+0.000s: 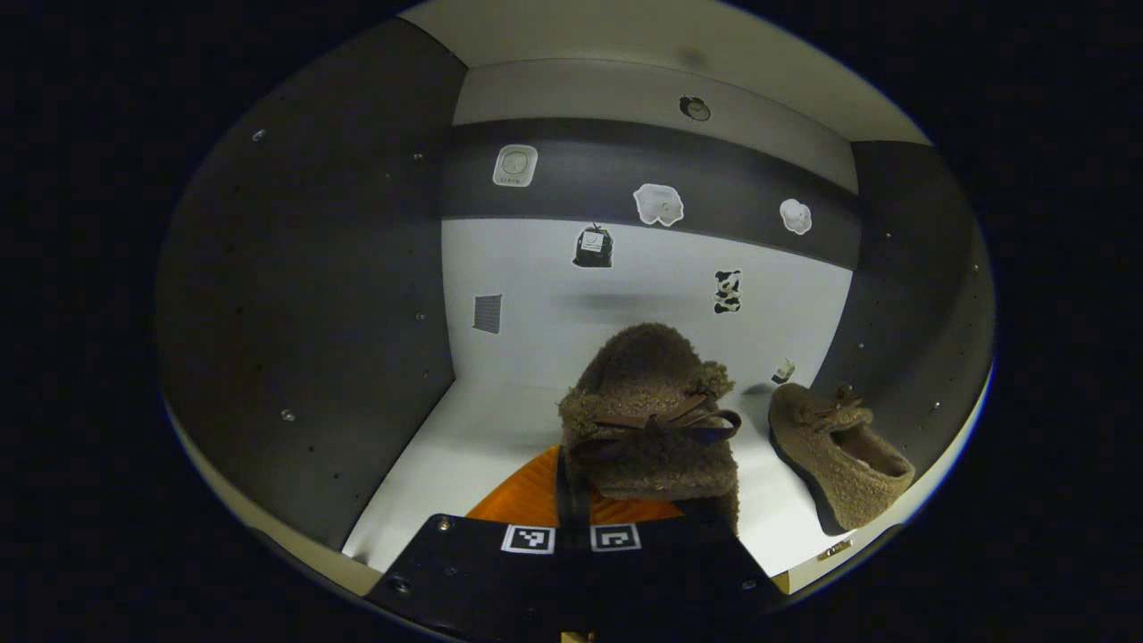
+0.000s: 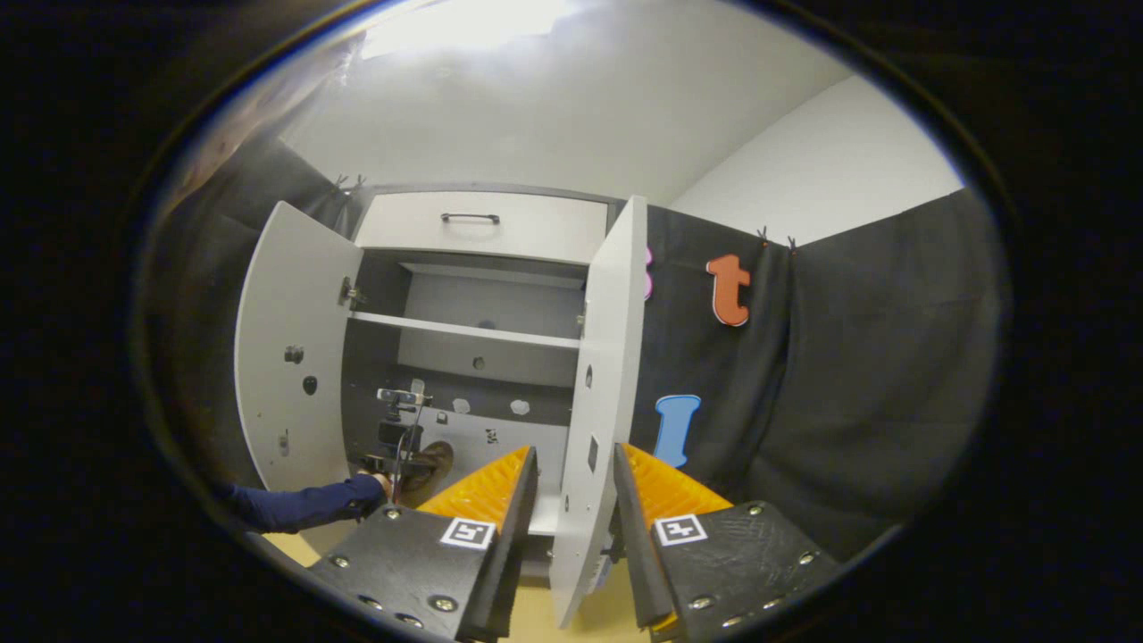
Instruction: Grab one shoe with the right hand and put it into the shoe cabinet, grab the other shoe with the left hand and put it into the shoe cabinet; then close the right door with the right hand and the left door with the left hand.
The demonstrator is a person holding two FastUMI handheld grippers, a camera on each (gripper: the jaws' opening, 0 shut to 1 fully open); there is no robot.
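Left gripper (image 1: 616, 500) pinching fuzzy shoe (image 1: 647, 420) inside cabinet, second shoe (image 1: 839, 455) at 3 o'clock, right gripper (image 2: 576, 500) jaws spread astride right door (image 2: 598, 402) edge.

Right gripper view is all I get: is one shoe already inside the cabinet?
Observer: Yes. In the left gripper view the first shoe lies tilted on the cabinet floor, by the right wall.
Operator: And the other one?
Observer: The left gripper is shut on the second shoe, with its bow on top, inside the same compartment.
Operator: Are the two shoes touching?
Observer: No. A strip of white floor shows between them.
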